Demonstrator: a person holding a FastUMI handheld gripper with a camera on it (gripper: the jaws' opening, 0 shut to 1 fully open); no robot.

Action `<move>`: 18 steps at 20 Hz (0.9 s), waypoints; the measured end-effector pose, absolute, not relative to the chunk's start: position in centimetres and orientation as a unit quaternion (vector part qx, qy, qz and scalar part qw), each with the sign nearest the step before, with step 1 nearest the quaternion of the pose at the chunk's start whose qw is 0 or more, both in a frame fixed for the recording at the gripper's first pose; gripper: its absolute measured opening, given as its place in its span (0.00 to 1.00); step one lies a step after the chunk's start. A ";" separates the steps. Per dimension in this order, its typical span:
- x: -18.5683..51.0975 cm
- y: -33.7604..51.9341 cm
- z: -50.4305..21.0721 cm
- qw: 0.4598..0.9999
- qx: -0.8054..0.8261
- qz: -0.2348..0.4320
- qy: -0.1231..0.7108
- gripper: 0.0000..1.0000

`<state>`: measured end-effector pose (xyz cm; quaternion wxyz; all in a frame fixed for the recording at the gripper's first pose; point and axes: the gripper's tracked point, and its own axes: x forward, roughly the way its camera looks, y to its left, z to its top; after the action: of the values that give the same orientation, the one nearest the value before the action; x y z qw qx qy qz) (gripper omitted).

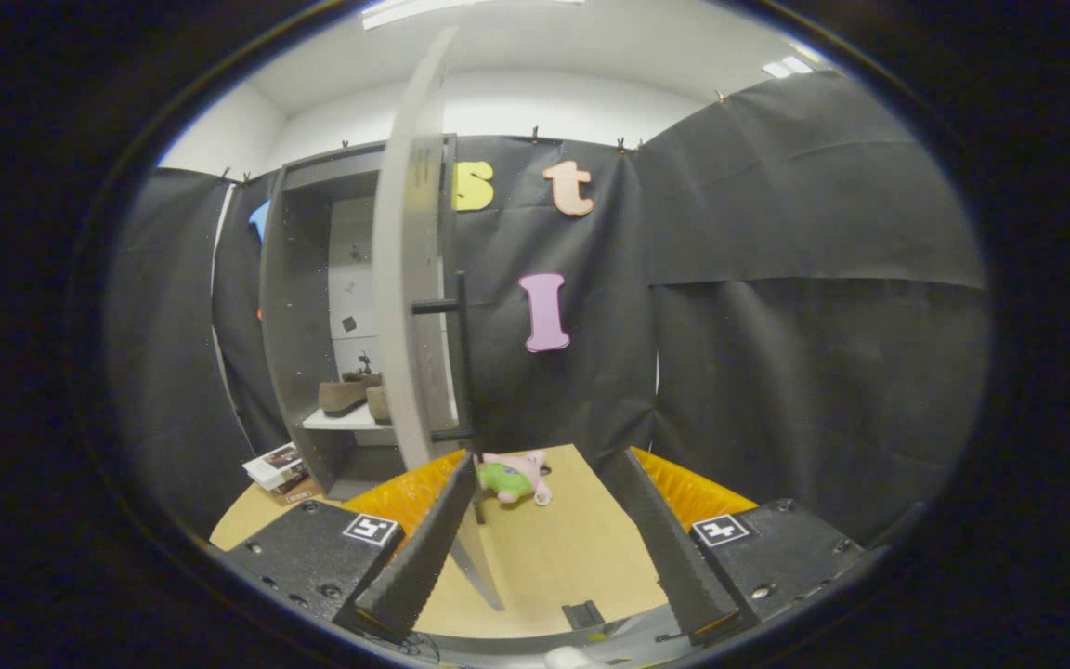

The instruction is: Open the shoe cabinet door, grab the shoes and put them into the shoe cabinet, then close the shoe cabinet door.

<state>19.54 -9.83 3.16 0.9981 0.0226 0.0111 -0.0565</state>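
The grey shoe cabinet (289, 307) stands beyond my fingers to the left, with its door (410, 279) swung wide open and turned edge-on toward me. A black bar handle (463, 353) runs down the door's right face. Inside, a pair of tan shoes (349, 395) rests on a white shelf (335, 421). My gripper (549, 458) is open and holds nothing. The door's lower edge comes down between the fingers, close beside the left finger (424, 548). Whether it touches that finger I cannot tell.
A pink and green plush toy (516, 476) lies on the light wooden surface (563, 548) just ahead of the fingers. A small stack of booklets (275, 465) sits by the cabinet's foot. Black cloth walls close in behind and to the right.
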 end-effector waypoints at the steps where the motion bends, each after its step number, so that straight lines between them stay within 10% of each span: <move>1: 21.6 -9.6 3.5 0.998 0.022 -0.050 0.010 1.00; 18: 24.3 -1.8 5.0 0.995 -0.010 0.100 0.016 0.96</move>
<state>24.31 -1.83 4.98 0.9948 -0.0100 0.0163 0.1004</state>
